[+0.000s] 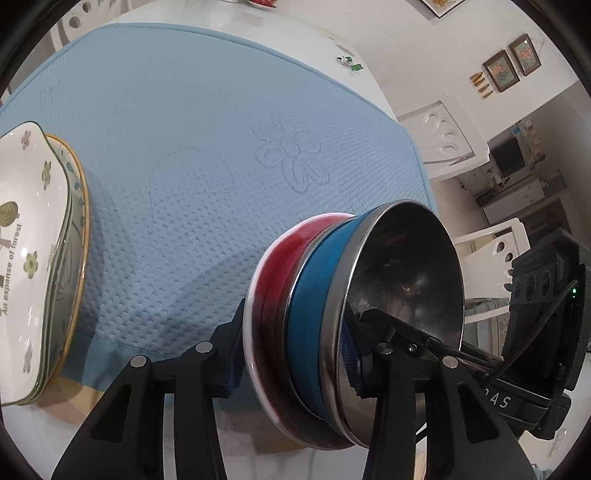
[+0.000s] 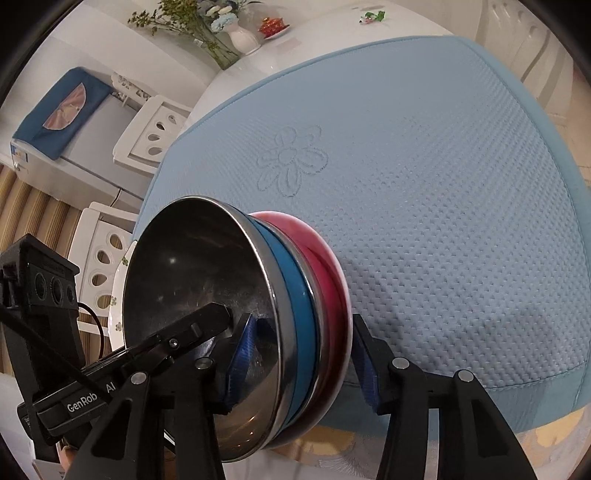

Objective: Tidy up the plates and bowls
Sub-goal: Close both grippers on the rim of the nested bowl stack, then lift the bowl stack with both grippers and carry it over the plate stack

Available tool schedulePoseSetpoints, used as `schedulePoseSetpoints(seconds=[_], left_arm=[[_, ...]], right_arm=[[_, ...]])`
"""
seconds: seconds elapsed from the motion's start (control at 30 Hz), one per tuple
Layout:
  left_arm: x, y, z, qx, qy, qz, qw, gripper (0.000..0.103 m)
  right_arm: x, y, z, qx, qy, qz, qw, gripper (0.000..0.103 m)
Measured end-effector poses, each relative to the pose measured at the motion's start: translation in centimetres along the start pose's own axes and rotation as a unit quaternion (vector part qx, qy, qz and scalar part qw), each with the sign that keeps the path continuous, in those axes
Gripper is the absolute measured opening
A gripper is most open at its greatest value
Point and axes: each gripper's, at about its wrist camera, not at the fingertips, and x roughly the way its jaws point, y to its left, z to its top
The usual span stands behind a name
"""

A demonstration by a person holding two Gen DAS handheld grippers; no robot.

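A nested stack of bowls, a steel-lined blue bowl (image 1: 314, 310) inside a red one (image 1: 277, 266), is held tilted on its side above the blue mat (image 1: 184, 129). My left gripper (image 1: 295, 350) is shut on the stack's rim, one finger inside the steel bowl (image 1: 406, 266). My right gripper (image 2: 295, 365) is shut on the same stack (image 2: 295, 295) from the opposite side. A stack of white flower-patterned plates (image 1: 33, 240) lies at the mat's left edge; a sliver of it shows behind the bowl in the right wrist view (image 2: 117, 295).
The mat covers a white table (image 1: 258, 22). White chairs (image 1: 447, 144) stand around it. A vase of flowers (image 2: 240, 37) and a small red dish (image 2: 273, 26) are at the table's far end.
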Motion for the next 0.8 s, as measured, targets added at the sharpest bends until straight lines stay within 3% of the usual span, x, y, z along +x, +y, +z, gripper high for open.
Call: schedulePoseSetpoints(seconds=[0.43,0.8], left_arm=[[-0.8,-0.7,-0.1,-0.025,0.000,0.002,0.9997,0.041],[-3.9,-1.2,1.2,-0.036,-0.023,0.013,0.9990,0.041]], right_arm=[[-0.8,0.8,0.3,0.010,0.008,-0.009,1.000,0.050],[-2.5,2.6,1.5,0.022,0.009,0.001,1.000,0.050]])
